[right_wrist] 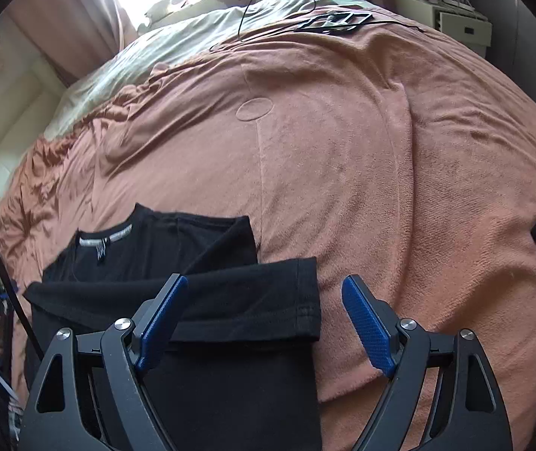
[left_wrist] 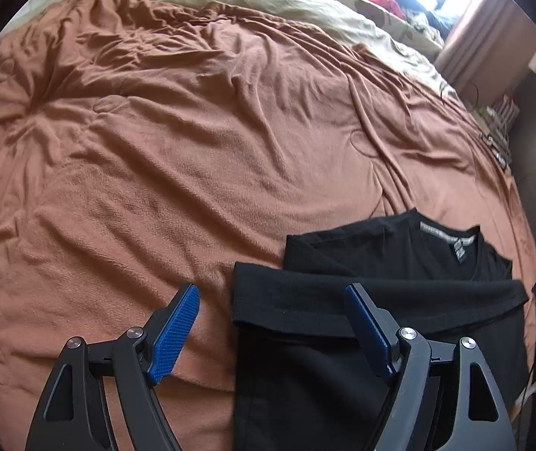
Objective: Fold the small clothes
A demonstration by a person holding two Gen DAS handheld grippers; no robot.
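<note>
Both tongs are spread wide and hold nothing: the left tongs [left_wrist: 271,323] hover low over the near left edge of a black T-shirt [left_wrist: 362,300], one finger above the bare blanket [left_wrist: 192,131] and the other above the cloth, while the right tongs [right_wrist: 264,315] hover over the shirt's right edge, one finger above the cloth and the other over bare blanket. That shirt lies flat on the rust-coloured blanket of the bed, at its near side, collar and label pointing away, with both sleeves already laid across the chest as a band [right_wrist: 252,300] and the sides turned in to make a narrow strip. It looks like thin knit cotton: light, limp and not slippery on the fleecy cover, so it should stay put but will sag and unfold if lifted by one layer only. A sound hold would likely be at the two near hem corners, pinching all layers together. Each tool points forward and slightly downward, level with its partner.
</note>
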